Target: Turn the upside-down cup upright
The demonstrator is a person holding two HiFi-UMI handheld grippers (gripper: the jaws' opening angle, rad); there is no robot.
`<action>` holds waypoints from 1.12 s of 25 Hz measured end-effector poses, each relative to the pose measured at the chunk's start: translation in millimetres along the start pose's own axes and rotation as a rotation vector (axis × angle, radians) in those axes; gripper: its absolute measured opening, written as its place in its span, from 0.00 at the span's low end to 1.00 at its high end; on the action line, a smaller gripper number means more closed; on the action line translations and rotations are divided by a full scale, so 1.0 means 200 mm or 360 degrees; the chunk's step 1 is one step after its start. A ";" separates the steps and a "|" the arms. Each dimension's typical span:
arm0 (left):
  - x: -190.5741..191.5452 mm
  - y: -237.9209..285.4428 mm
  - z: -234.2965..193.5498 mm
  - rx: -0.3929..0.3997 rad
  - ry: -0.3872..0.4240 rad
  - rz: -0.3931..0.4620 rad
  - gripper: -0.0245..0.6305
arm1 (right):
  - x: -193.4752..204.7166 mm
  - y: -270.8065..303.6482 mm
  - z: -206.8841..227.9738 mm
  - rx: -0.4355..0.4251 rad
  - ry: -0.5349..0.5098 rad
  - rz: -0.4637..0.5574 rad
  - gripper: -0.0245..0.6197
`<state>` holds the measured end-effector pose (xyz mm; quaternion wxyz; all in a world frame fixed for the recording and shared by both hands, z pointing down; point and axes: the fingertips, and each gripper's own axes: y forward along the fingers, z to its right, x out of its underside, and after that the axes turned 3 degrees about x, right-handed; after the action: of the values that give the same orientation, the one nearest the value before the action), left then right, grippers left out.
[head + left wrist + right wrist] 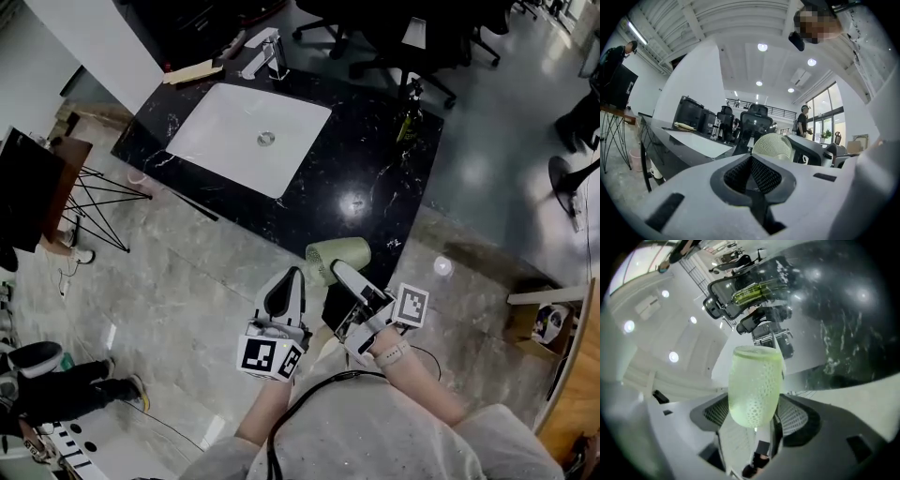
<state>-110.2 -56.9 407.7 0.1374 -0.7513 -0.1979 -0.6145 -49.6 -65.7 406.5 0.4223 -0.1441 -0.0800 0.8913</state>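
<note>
A pale green, dimpled cup (342, 255) is held on its side just off the near edge of the black marble counter (361, 173). My right gripper (339, 274) is shut on it. In the right gripper view the cup (754, 385) fills the space between the two mesh pads (794, 416), its rim end pointing away from the camera. My left gripper (283, 284) hangs just left of the cup, not touching it. Its black pads (761, 174) meet with nothing between them, and the cup's rounded body (772, 145) shows just past its jaws.
A white basin (248, 131) with a faucet (267, 56) is set in the counter. A dark green bottle (408, 117) stands at the counter's far right edge. Office chairs (403, 37) stand beyond, a black panel on a stand (28, 187) at the left, and a person's shoes (56, 375) at the lower left.
</note>
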 end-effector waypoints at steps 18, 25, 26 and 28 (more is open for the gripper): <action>0.03 -0.01 0.01 0.0065 0.0037 -0.0061 0.05 | -0.03 -0.13 -0.04 -0.0652 0.0358 0.0323 0.55; 0.07 -0.07 -0.03 0.0044 0.0083 -0.0116 0.05 | -0.04 -0.15 -0.03 -0.1030 0.0519 0.0383 0.55; 0.07 -0.08 -0.04 0.0040 0.0089 -0.0123 0.05 | -0.04 -0.14 -0.03 -0.1081 0.0522 0.0382 0.55; 0.08 -0.10 -0.06 0.0027 0.0099 -0.0136 0.05 | -0.06 -0.14 -0.04 -0.1175 0.0542 0.0390 0.55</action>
<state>-127.0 -42.0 425.8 0.1234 -0.7215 -0.2306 -0.6412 -18.9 -57.8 407.9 0.2403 -0.4394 -0.3051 0.8100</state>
